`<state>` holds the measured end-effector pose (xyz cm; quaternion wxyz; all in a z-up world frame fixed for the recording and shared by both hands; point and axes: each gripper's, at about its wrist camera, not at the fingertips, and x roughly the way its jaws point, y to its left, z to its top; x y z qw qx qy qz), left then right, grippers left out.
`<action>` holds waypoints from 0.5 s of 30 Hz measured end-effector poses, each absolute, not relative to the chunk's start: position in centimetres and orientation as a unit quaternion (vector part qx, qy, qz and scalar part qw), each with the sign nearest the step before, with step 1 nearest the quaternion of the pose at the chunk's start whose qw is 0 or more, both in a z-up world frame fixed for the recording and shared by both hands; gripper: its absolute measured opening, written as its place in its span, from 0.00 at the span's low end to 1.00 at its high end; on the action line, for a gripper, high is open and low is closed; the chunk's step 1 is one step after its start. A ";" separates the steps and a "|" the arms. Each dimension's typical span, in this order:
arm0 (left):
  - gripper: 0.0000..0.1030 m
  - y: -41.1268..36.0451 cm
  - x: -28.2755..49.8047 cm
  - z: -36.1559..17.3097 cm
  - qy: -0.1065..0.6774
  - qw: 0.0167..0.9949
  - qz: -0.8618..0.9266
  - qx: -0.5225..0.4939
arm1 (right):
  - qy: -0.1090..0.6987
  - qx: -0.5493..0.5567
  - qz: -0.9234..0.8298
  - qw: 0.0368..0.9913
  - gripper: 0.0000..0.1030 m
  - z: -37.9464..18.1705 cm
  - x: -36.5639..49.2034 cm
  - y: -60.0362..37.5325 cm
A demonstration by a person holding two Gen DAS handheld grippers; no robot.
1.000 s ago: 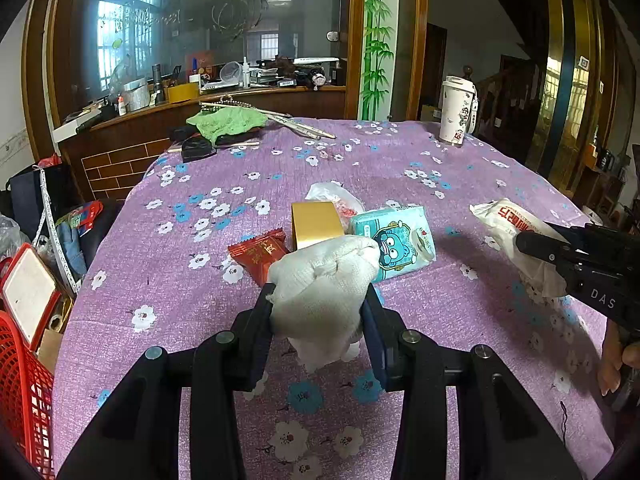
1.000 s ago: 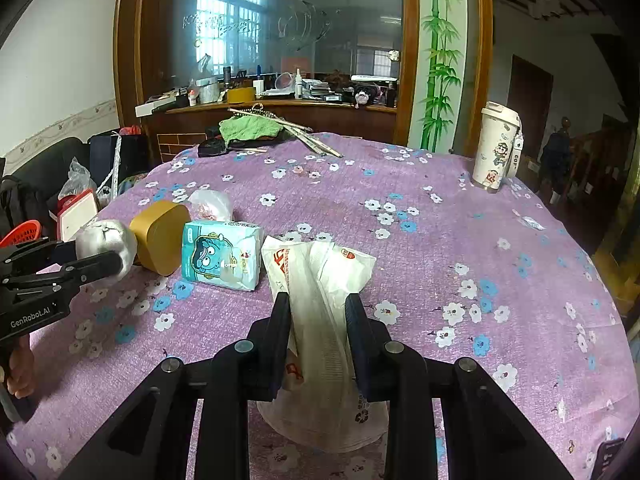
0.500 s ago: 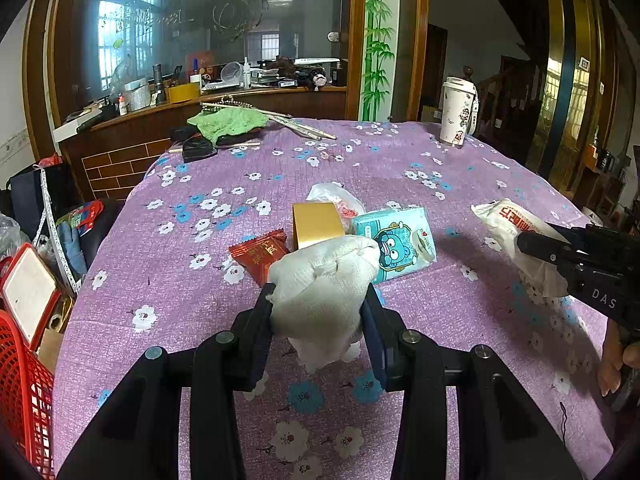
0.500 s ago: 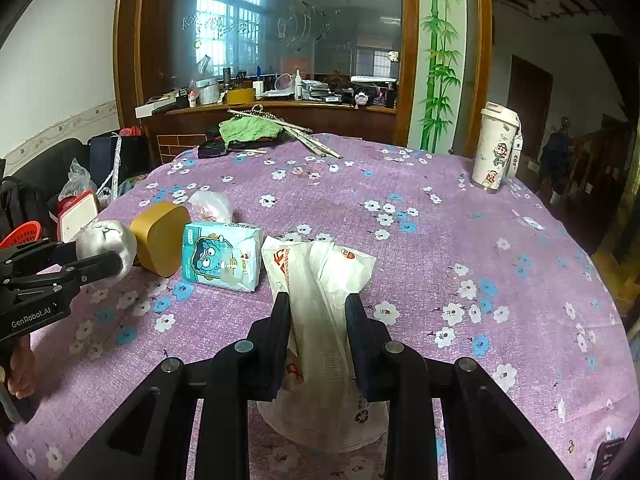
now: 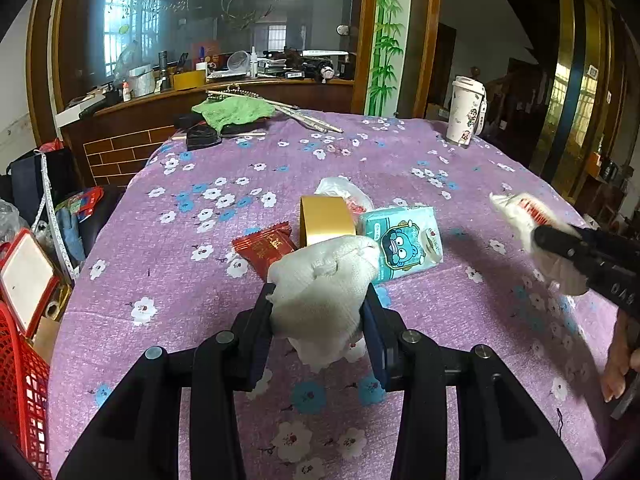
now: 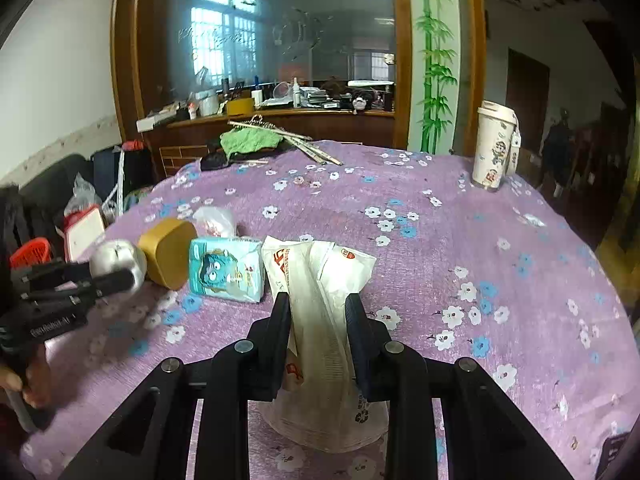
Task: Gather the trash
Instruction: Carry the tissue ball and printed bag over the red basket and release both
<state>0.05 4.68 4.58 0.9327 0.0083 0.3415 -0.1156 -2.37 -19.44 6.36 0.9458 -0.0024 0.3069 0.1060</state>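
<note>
Left gripper [image 5: 320, 312] pinches a crumpled white tissue wad [image 5: 324, 280] above the tablecloth [image 5: 160, 280], tissue pack [image 5: 404, 242] at 1 o'clock; right gripper [image 6: 318, 320] pinches a white plastic bag [image 6: 320, 320].

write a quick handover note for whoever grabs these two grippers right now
Left gripper: shut on a crumpled white tissue wad, held above the table.
Right gripper: shut on a white plastic bag.
Still on the purple cloth: red wrapper, gold tape roll, blue tissue pack, small clear bag.
Done: two pieces picked up. Left: bin them, possibly in the red basket, then collect the rest.
</note>
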 end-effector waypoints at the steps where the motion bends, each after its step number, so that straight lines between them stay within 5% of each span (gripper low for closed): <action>1: 0.38 4.6 -0.1 4.7 0.341 0.933 -0.116 0.011 | 0.307 0.002 0.108 0.946 0.28 6.4 -2.6 -19.5; 15: 0.39 4.9 -6.0 7.5 0.333 0.937 -0.102 0.010 | 0.288 0.002 0.140 0.947 0.29 9.1 -9.5 -16.4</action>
